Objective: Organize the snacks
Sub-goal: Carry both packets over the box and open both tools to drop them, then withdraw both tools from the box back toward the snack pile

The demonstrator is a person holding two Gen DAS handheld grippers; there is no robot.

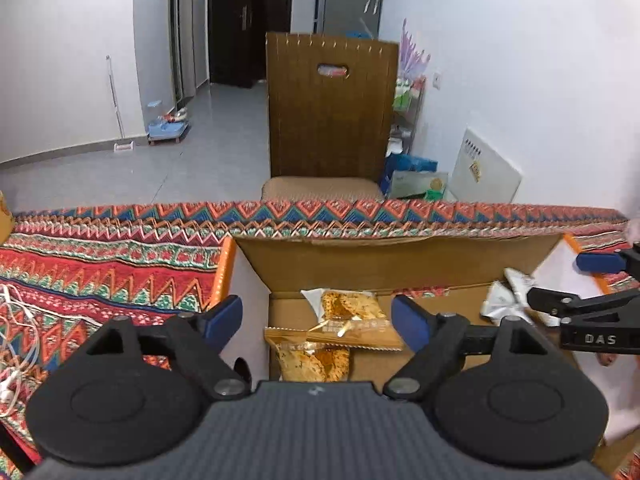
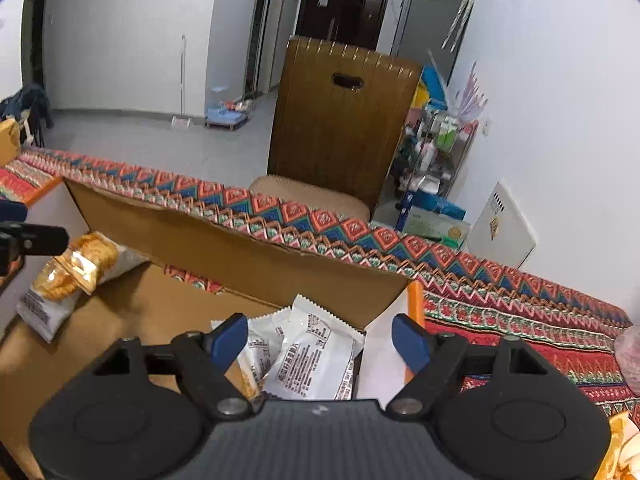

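Observation:
An open cardboard box [image 1: 384, 260] sits on the patterned tablecloth; it also shows in the right wrist view [image 2: 256, 256]. Golden snack packets [image 1: 344, 320] lie at the box's left end, below my open left gripper [image 1: 316, 316]. White snack packets [image 2: 308, 356] lie at the box's right end, below my open right gripper [image 2: 320, 332]. Neither gripper holds anything. The right gripper [image 1: 592, 284] shows at the right of the left wrist view, over a white packet [image 1: 504, 300]. The golden packets [image 2: 76, 264] show at the left of the right wrist view.
The patterned cloth [image 1: 100, 268] covers the table on both sides of the box. A white cable [image 1: 16, 340] lies at the left. A brown chair [image 1: 330, 120] stands behind the table. A clear packet [image 2: 628, 356] lies at the far right.

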